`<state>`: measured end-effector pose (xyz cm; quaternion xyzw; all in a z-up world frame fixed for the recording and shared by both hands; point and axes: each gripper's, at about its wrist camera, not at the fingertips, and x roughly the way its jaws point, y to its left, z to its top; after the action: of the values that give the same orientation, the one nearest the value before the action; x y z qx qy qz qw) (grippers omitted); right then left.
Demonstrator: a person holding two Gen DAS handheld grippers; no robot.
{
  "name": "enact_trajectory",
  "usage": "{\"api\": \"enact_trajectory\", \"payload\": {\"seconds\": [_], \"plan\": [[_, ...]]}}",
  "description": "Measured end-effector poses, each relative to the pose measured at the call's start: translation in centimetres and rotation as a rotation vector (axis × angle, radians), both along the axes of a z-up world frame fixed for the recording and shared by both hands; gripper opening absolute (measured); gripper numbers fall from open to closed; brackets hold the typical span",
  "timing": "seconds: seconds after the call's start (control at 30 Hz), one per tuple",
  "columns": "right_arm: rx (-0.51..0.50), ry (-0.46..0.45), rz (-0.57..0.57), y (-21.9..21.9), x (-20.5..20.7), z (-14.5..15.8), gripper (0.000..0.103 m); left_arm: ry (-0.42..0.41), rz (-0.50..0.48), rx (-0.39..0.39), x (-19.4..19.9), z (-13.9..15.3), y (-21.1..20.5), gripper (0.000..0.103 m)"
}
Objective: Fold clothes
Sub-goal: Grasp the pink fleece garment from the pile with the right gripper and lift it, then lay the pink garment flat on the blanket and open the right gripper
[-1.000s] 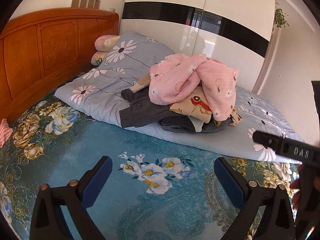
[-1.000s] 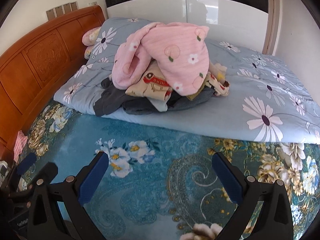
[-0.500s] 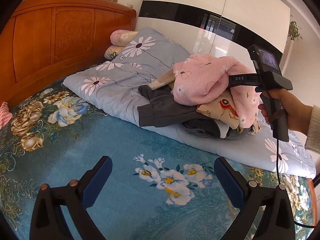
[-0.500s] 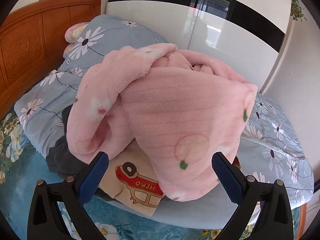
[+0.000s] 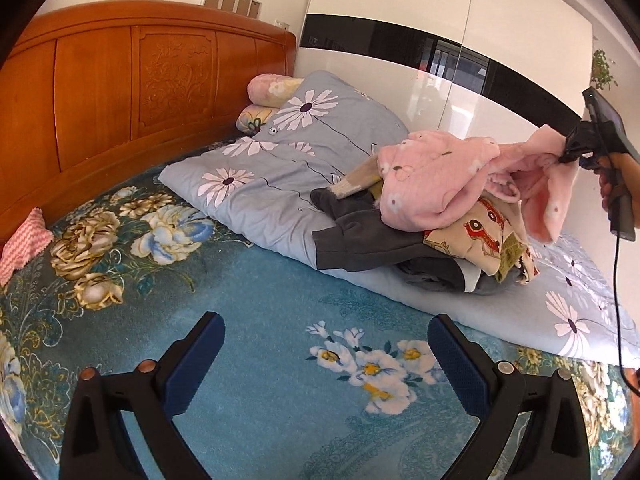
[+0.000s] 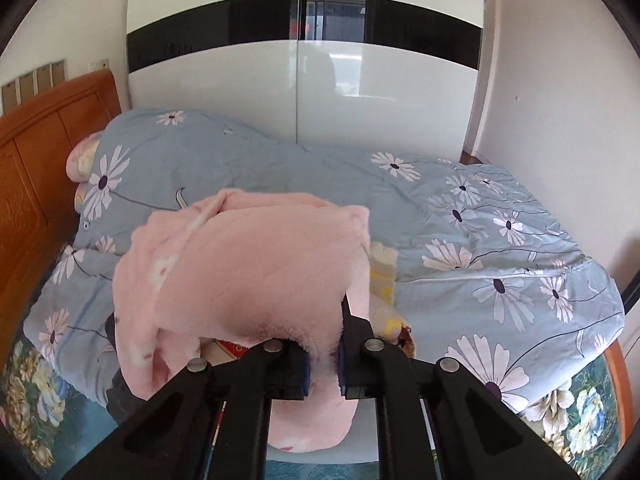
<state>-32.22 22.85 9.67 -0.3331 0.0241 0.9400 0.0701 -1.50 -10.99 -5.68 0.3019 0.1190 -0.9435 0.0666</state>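
Note:
A pile of clothes lies on a grey-blue daisy quilt: dark grey garments, a beige printed one and, on top, a fluffy pink garment with small flowers. My right gripper is shut on an edge of the pink garment, whose fleece hangs over and between the blue pads. In the left wrist view that gripper, in a person's hand, pulls one end of the pink garment up and to the right. My left gripper stands open over the blue floral bedspread, well short of the pile.
A carved wooden headboard runs along the left. Pillows sit by it. A pink checked cloth lies at the bedspread's left edge. A glossy white and black wardrobe stands behind the bed. A cable hangs from the right hand.
My right gripper went from open above the bedspread to the pile, shut on the pink garment and lifted its edge. The left gripper drifted sideways, still open.

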Motion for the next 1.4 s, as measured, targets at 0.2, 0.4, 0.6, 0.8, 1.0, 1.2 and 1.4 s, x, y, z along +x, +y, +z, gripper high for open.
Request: {"api": "enact_trajectory", "payload": {"seconds": [0.2,0.4,0.6,0.8,1.0,1.2,1.4], "plan": [[-0.039,0.137,-0.007,6.7,7.7,7.8,0.008,0.058,-0.062,-0.050,2.5,4.3,3.0,0.103],[-0.024,0.242,-0.095,15.2,17.7,13.3,0.008,0.105,-0.134,-0.057,4.5,7.4,5.9,0.103],[0.128,0.274,-0.124,18.5,25.0,17.9,0.008,0.103,-0.212,-0.078,5.3,8.1,9.2,0.103],[0.263,0.108,0.075,12.0,24.4,12.3,0.008,0.098,-0.221,-0.087,6.3,8.6,10.0,0.103],[0.185,0.007,0.333,0.9,23.9,3.1,0.008,0.088,-0.097,-0.078,7.7,9.0,5.3,0.103],[0.025,-0.128,0.578,-13.3,23.2,-5.9,0.008,0.054,0.038,-0.055,9.6,8.5,-0.1,0.103],[0.060,-0.332,0.716,-21.3,24.5,-14.7,0.012,0.000,0.091,-0.010,10.3,6.8,-3.2,0.103]]}}
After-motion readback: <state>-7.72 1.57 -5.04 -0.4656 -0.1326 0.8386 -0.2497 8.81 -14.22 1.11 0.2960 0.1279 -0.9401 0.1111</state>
